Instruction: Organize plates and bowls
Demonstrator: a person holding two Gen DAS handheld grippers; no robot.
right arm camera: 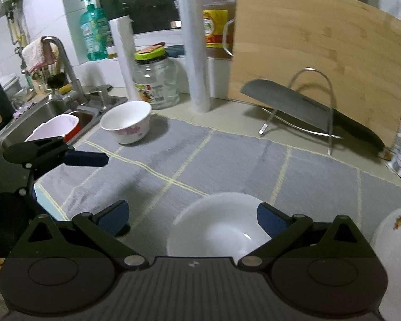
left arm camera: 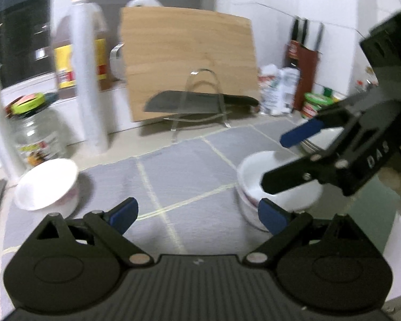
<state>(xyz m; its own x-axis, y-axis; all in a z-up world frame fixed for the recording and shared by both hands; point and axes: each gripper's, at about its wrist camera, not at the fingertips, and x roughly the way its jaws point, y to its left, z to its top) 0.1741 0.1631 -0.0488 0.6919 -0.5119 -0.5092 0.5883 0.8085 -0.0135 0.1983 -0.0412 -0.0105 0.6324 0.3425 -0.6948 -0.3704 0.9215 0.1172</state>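
A plain white bowl (right arm camera: 214, 227) sits on the grey mat (right arm camera: 227, 160), nested in another bowl (left arm camera: 250, 208). My right gripper (right arm camera: 193, 218) hovers open over it, the fingers spread wider than the rim and pressing nothing; in the left wrist view the right gripper (left arm camera: 275, 161) reaches in from the right. My left gripper (left arm camera: 197, 215) is open over bare mat with nothing between its pads; one of its fingers (right arm camera: 85, 159) shows at the left. A white bowl with pink flowers (left arm camera: 48, 184) (right arm camera: 125, 123) stands apart near the sink. A white dish with orange marks (right arm camera: 395, 240) lies at the far right.
A wooden cutting board (right arm camera: 320, 53) leans on the back wall behind a cleaver (right arm camera: 294, 107) on a wire rack. A paper roll (right arm camera: 195, 53), a glass jar (right arm camera: 155, 83) and an oil bottle (left arm camera: 80, 48) stand at the back. The sink (right arm camera: 40, 112) holds a pink container.
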